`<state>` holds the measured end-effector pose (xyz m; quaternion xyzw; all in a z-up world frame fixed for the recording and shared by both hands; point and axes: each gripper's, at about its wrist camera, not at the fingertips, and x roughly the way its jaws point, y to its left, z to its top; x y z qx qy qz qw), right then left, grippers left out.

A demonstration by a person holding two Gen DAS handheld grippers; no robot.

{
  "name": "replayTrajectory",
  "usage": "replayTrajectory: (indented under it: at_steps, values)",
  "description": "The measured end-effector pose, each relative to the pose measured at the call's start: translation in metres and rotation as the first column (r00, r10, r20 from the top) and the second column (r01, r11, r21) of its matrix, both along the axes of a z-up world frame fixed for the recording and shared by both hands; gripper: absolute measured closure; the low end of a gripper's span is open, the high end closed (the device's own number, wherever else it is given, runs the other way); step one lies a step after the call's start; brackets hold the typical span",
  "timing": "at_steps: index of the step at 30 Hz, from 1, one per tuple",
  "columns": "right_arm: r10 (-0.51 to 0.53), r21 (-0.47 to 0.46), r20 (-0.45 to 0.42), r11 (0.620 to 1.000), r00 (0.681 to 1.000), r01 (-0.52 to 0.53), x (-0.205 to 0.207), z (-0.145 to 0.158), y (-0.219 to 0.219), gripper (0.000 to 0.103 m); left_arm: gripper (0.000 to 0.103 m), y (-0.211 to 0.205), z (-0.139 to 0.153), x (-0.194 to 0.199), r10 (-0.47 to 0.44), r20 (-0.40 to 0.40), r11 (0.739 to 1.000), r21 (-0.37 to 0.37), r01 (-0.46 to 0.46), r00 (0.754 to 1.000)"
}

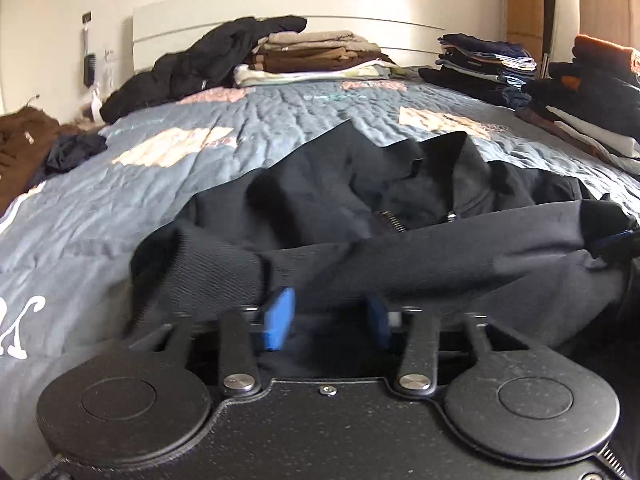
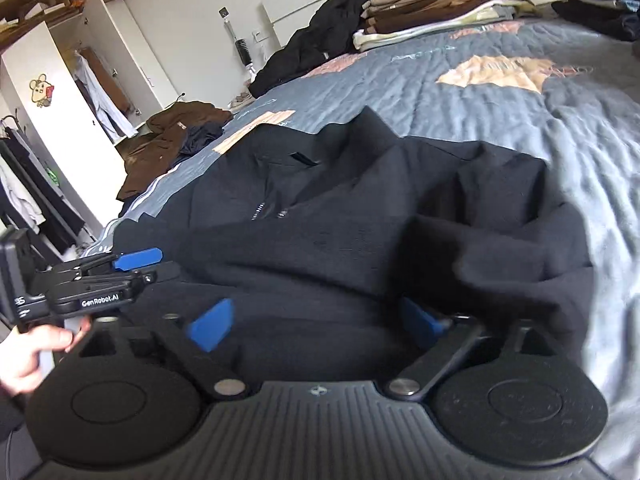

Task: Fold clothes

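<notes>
The left tool (image 1: 328,316), fingers apart, sits under a black jacket's (image 1: 360,200) cuffed sleeve (image 1: 224,264) on the bed (image 1: 120,200).

The left gripper's (image 1: 328,316) fingertips are hidden under the sleeve (image 1: 400,252). The right gripper's (image 2: 320,320) right finger is blurred. The brown garment (image 1: 20,144) is cut off at the left edge.

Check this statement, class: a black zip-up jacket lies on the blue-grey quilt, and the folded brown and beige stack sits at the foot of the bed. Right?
Not quite. The folded brown and beige stack sits by the headboard, as the left wrist view shows. The black zip-up jacket does lie on the blue-grey quilt.
</notes>
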<state>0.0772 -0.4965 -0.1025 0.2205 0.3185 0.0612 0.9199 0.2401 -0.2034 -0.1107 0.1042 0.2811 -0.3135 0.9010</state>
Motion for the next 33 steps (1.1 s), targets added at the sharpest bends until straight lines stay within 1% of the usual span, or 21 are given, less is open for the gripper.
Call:
replayTrajectory:
  at_steps: [1,2,3,4,5,6,7,8,9,12,13,14,15,18,21,24,27,29,31,33]
  values:
    - [-0.002,0.013,-0.004,1.0,1.0,0.003,-0.003,0.001,-0.006,0.027,0.073,0.003,0.003,-0.001,0.002,-0.01,1.0,-0.009,-0.002,1.0]
    - [-0.021,0.009,0.003,1.0,1.0,0.021,-0.004,0.005,-0.01,0.027,0.073,0.005,0.008,-0.005,0.005,-0.023,1.0,-0.017,-0.006,1.0]
    - [-0.039,0.005,0.01,0.999,0.999,0.039,-0.006,0.009,-0.013,0.027,0.071,0.007,0.012,-0.008,0.008,-0.035,1.0,-0.025,-0.009,0.999]
    - [-0.057,0.001,0.018,0.998,0.998,0.057,-0.007,0.013,-0.017,0.023,0.061,0.009,0.019,-0.013,0.01,-0.044,0.999,-0.033,-0.011,0.999]
    - [-0.075,-0.003,0.025,0.997,0.997,0.076,-0.008,0.017,-0.02,0.021,0.048,0.011,0.027,-0.024,0.014,-0.036,0.999,-0.043,-0.015,0.999]
    - [-0.094,-0.007,0.032,0.996,0.995,0.094,-0.01,0.021,-0.024,0.016,0.042,0.011,0.037,-0.037,0.027,-0.01,0.998,-0.057,-0.027,1.0]
    - [-0.112,-0.011,0.04,0.994,0.993,0.112,-0.011,0.025,-0.028,0.01,0.032,0.012,0.046,-0.05,0.04,0.015,0.997,-0.072,-0.039,0.999]
    - [-0.13,-0.014,0.048,0.991,0.99,0.13,-0.012,0.029,-0.031,0.008,0.024,0.013,0.055,-0.064,0.052,0.034,0.995,-0.088,-0.049,0.998]
    - [-0.147,-0.018,0.055,0.989,0.988,0.149,-0.014,0.033,-0.035,0.005,0.022,0.016,0.064,-0.08,0.062,0.038,0.993,-0.107,-0.058,0.997]
    - [-0.201,-0.027,0.078,0.979,0.977,0.203,-0.018,0.046,-0.046,0.003,0.017,0.028,0.085,-0.13,0.117,0.03,0.976,-0.191,-0.109,0.993]
    - [-0.218,-0.03,0.086,0.975,0.972,0.221,-0.019,0.05,-0.049,0.003,0.013,0.03,0.089,-0.145,0.12,0.024,0.97,-0.217,-0.112,0.992]
    - [-0.234,-0.035,0.093,0.971,0.968,0.238,-0.021,0.053,-0.053,0.003,0.012,0.033,0.093,-0.159,0.123,0.018,0.963,-0.242,-0.115,0.992]
    - [-0.233,-0.068,0.085,0.969,0.969,0.239,-0.02,0.054,-0.054,0.003,0.012,0.034,0.096,-0.171,0.116,0.016,0.959,-0.263,-0.108,0.993]
    - [-0.232,-0.169,0.062,0.956,0.971,0.239,-0.017,0.055,-0.058,0.003,0.011,0.031,0.098,-0.186,0.053,0.033,0.956,-0.292,-0.041,0.998]
    - [-0.232,-0.267,0.038,0.935,0.972,0.234,-0.014,0.056,-0.062,0.003,0.011,0.03,0.096,-0.179,0.069,0.018,0.952,-0.299,-0.06,0.997]
    - [-0.233,-0.363,0.014,0.905,0.972,0.222,-0.011,0.056,-0.065,0.003,0.011,0.029,0.093,-0.172,0.085,0.003,0.949,-0.306,-0.08,0.996]
    - [-0.155,-0.436,-0.038,0.891,0.987,0.123,0.003,0.052,-0.05,0.003,0.011,0.028,0.09,-0.166,0.101,-0.009,0.945,-0.312,-0.099,0.995]
    - [-0.121,-0.479,-0.075,0.875,0.99,0.071,0.012,0.046,-0.042,0.004,0.011,0.031,0.092,-0.164,0.113,0.0,0.945,-0.308,-0.107,0.994]
    - [-0.081,-0.481,-0.122,0.877,0.989,0.012,0.016,0.041,-0.033,0.004,0.011,0.035,0.092,-0.164,0.12,-0.01,0.942,-0.315,-0.117,0.993]
    - [0.015,-0.46,-0.182,0.883,0.983,-0.099,0.017,0.034,-0.02,0.004,0.011,0.037,0.091,-0.163,0.124,-0.026,0.942,-0.31,-0.126,0.992]
